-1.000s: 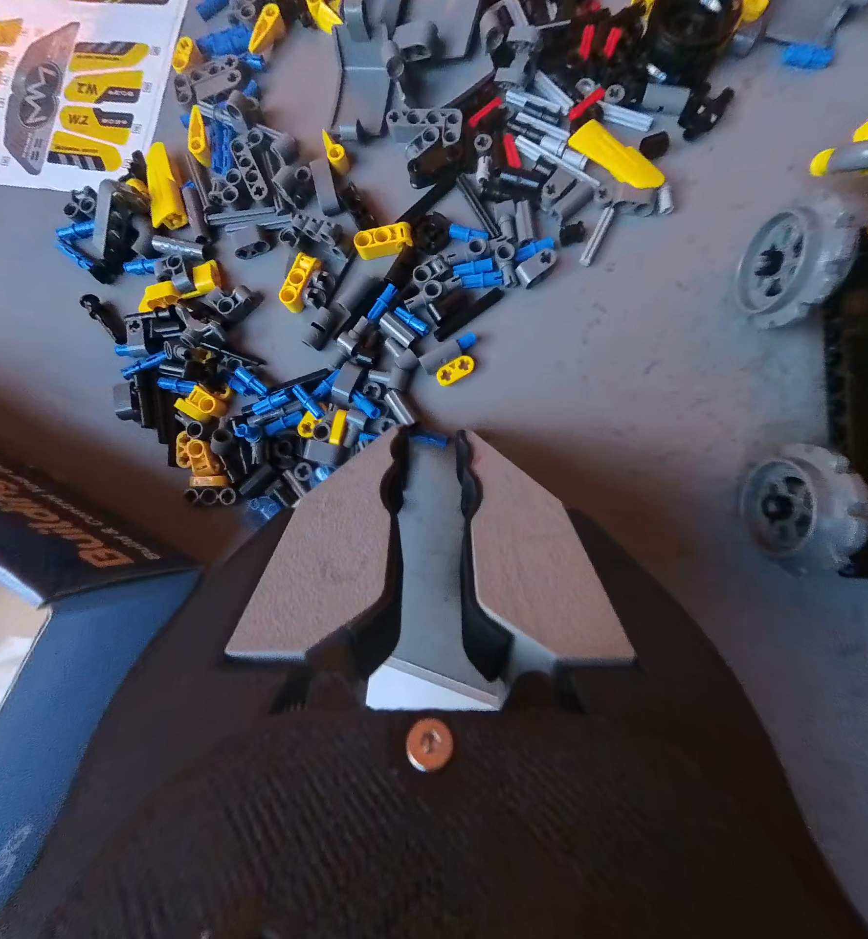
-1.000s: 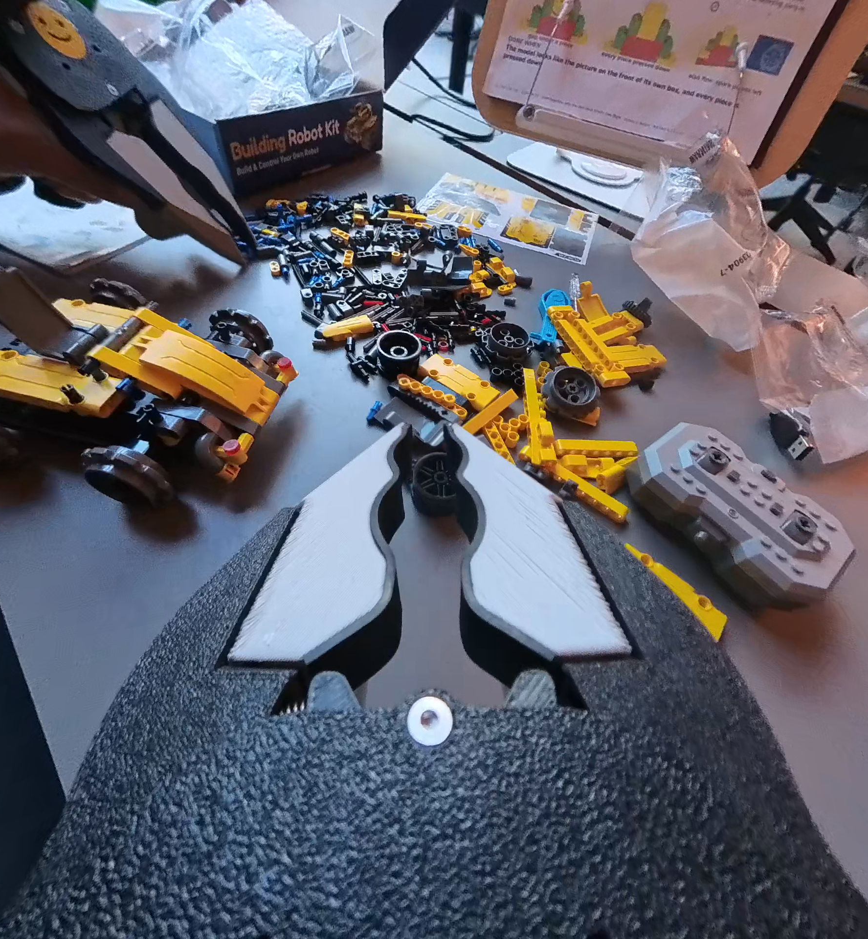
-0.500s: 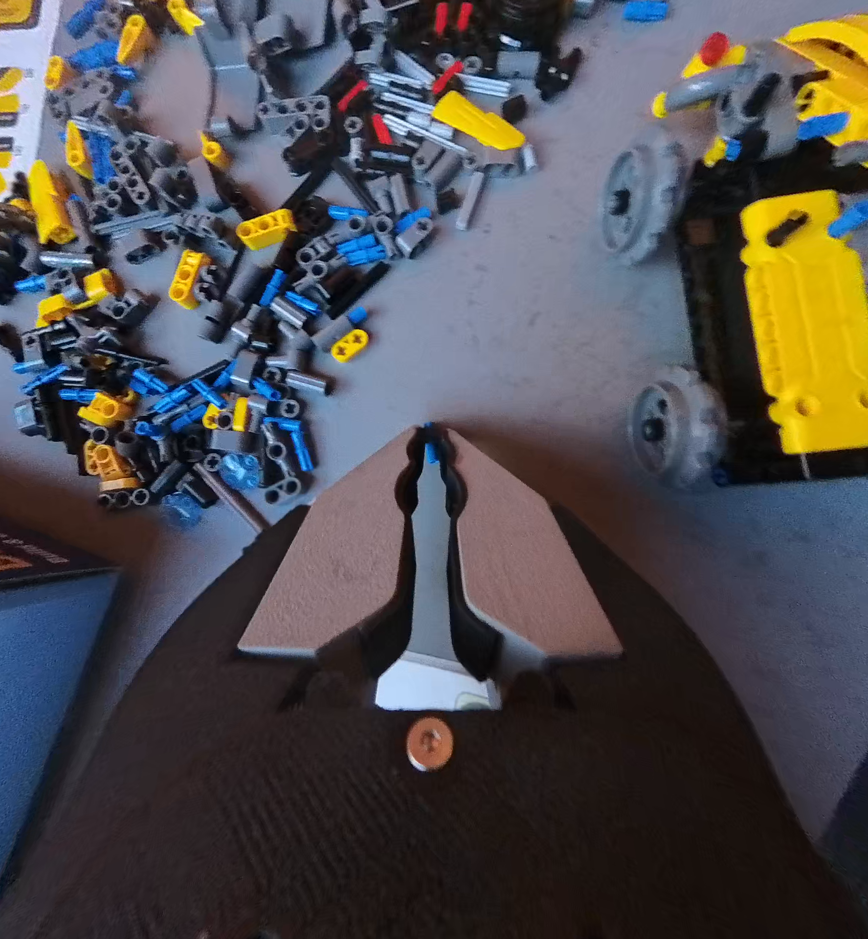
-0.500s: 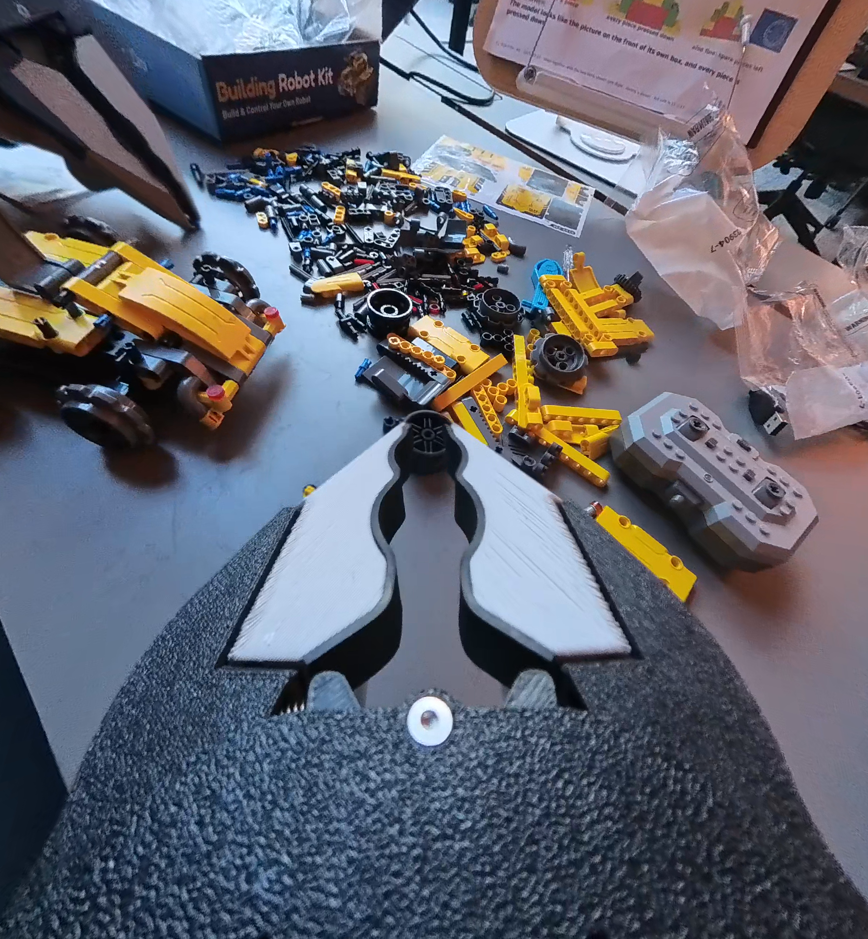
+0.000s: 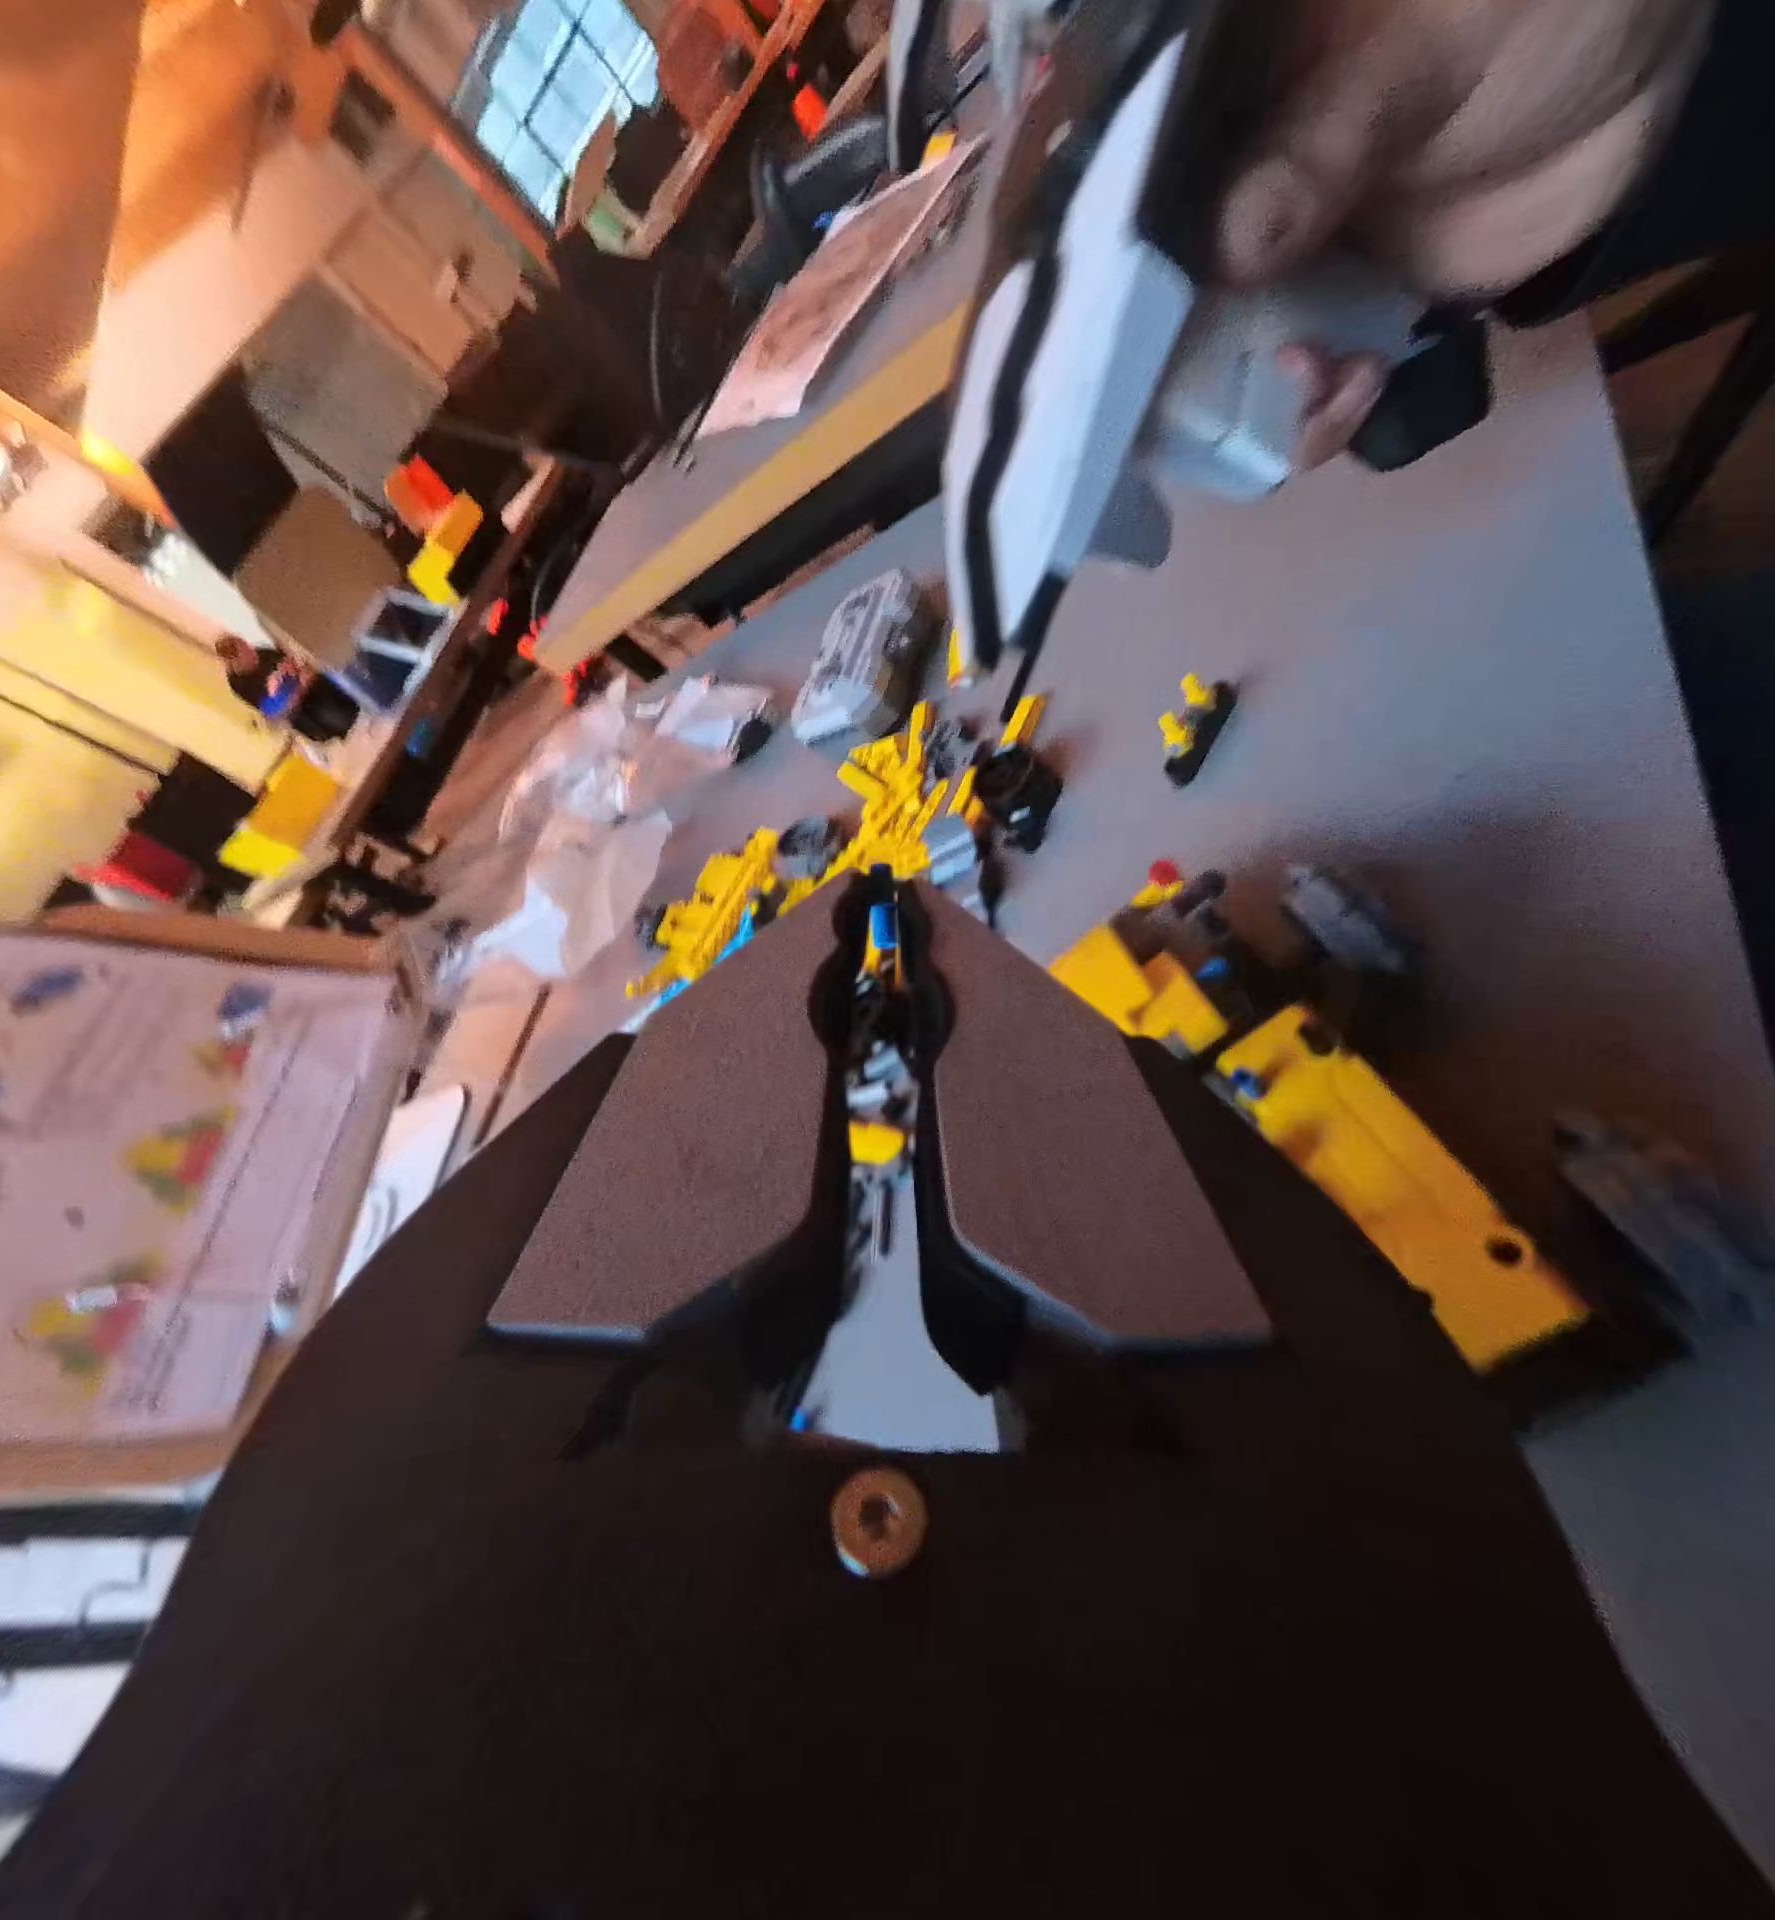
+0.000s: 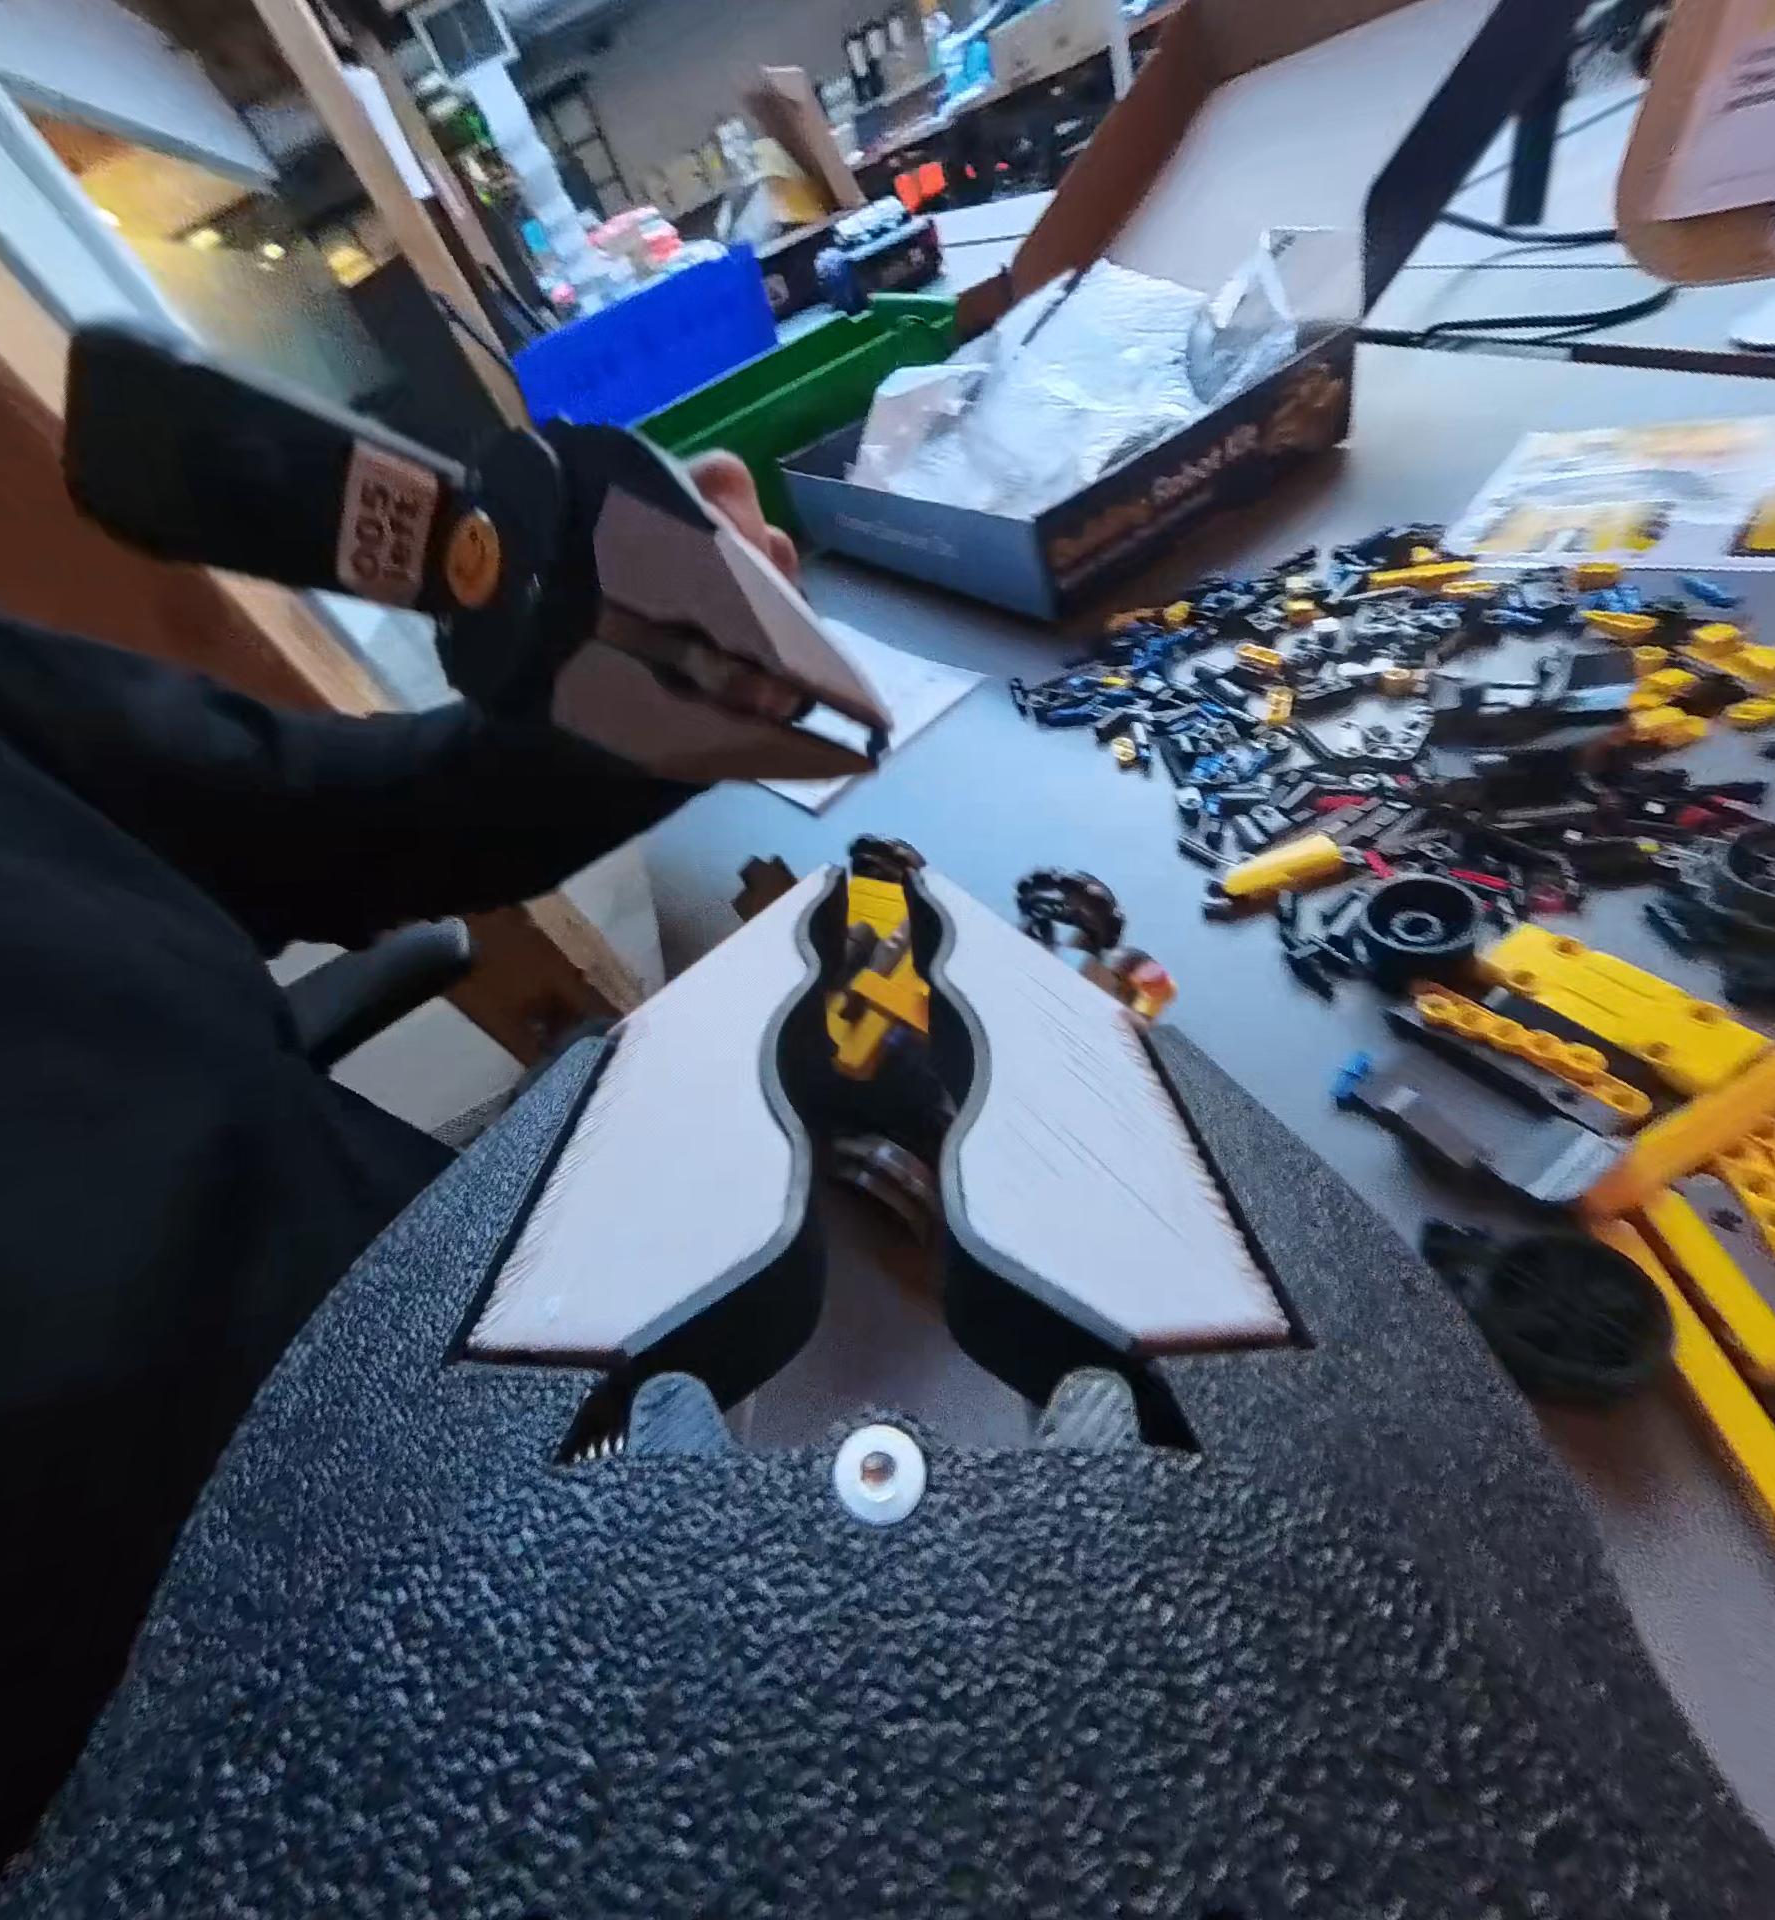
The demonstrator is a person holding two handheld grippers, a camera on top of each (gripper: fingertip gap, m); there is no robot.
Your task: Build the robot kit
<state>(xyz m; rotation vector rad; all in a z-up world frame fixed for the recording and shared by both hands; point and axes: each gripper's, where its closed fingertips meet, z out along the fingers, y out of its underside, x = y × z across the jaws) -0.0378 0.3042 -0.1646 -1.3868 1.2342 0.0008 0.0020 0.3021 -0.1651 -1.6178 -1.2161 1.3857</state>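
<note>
A dark grey surface (image 6: 1018, 831) carries a spread of building-kit parts. At its far side stands an open dark blue cardboard box (image 6: 1174, 520) stuffed with crumpled clear plastic bags, and near it lies a printed yellow-and-white sheet (image 6: 1641, 488).

A partly built yellow and black toy vehicle (image 5: 1382, 1143) sits near the surface's edge, just below and beyond both tools. In the right wrist view only slivers of it show through the gap between the fingers.

The black left hand-held gripper (image 5: 881, 894) is raised clear of the surface and rolled to one side, so its view is tilted and blurred. A person's hand in a black sleeve (image 6: 239, 810) holds it. Its jaws are drawn almost together.

The textured black right hand-held gripper (image 6: 878, 873) points at the vehicle, with the left tool's tip just above and ahead of it. Its jaws are a narrow gap apart at the tips.

A loose heap of small black, blue, grey and yellow pieces (image 6: 1382, 707) lies between the box and the vehicle. Long yellow perforated beams (image 6: 1610, 997) and black tyres lie nearer the right tool. A grey blocky controller (image 5: 862, 665) rests beyond the yellow beams.

A small black spoked wheel (image 6: 883, 857) sits pinched between the right tool's tips, over the vehicle.

A tiny blue peg (image 5: 881, 923) is clamped at the very tip of the left tool, in the air above the surface.
</note>
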